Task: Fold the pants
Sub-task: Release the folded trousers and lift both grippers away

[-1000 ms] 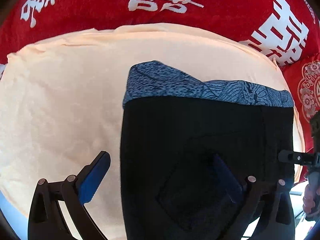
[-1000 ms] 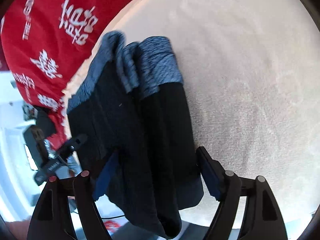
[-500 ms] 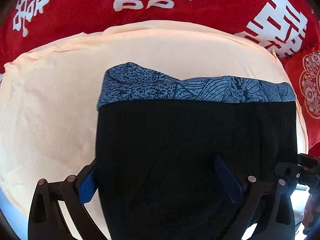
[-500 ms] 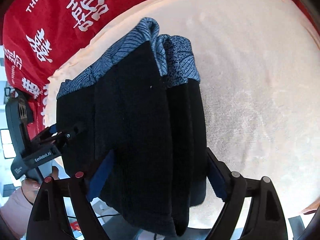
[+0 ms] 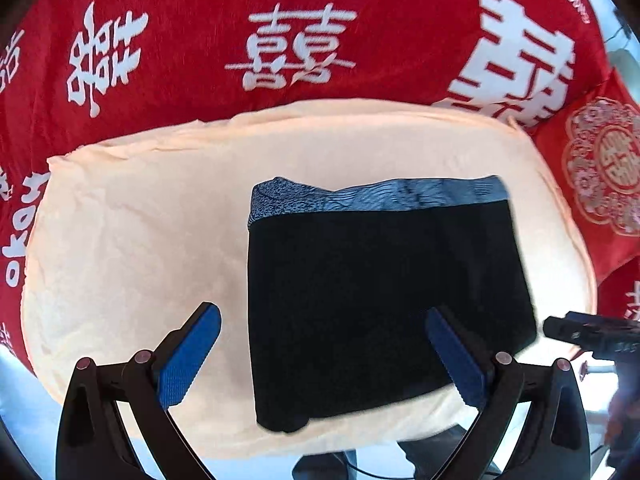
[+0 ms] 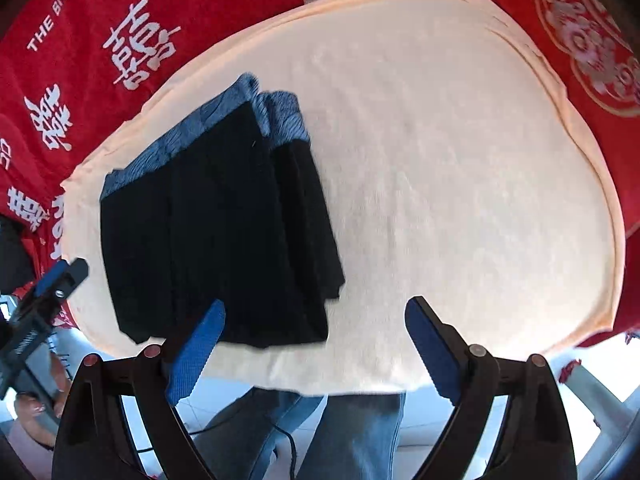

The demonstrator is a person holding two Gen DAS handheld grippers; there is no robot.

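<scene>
**A:** So where were the pants (image 5: 384, 300) sitting at that point?

**B:** Folded into a compact black block on the cream towel (image 5: 132, 240), blue patterned waistband (image 5: 372, 196) on the far side. In the left wrist view they sat toward the right half of the towel, with the near edge close to the towel's front edge. From the right wrist view you could see the pants (image 6: 216, 232) stacked in several layers, the folds stepping down toward the right.

**A:** Was either gripper holding them?

**B:** Nope. The left gripper (image 5: 320, 360) had its jaws spread wide, with nothing between the blue pads. The left pad (image 5: 188, 360) was over bare towel and the right one in front of the black fabric, but I couldn't tell if it touched. The right gripper (image 6: 312, 352) was wide apart too and empty, sitting near the towel's (image 6: 440, 180) front edge, just right of the pants' near corner.

**A:** What was underneath it all?

**B:** A red cloth (image 5: 200, 80) with white characters, under and around the towel. The person's jeans (image 6: 352, 432) showed below the right gripper, and the other gripper poked in at the side of each view.
</scene>
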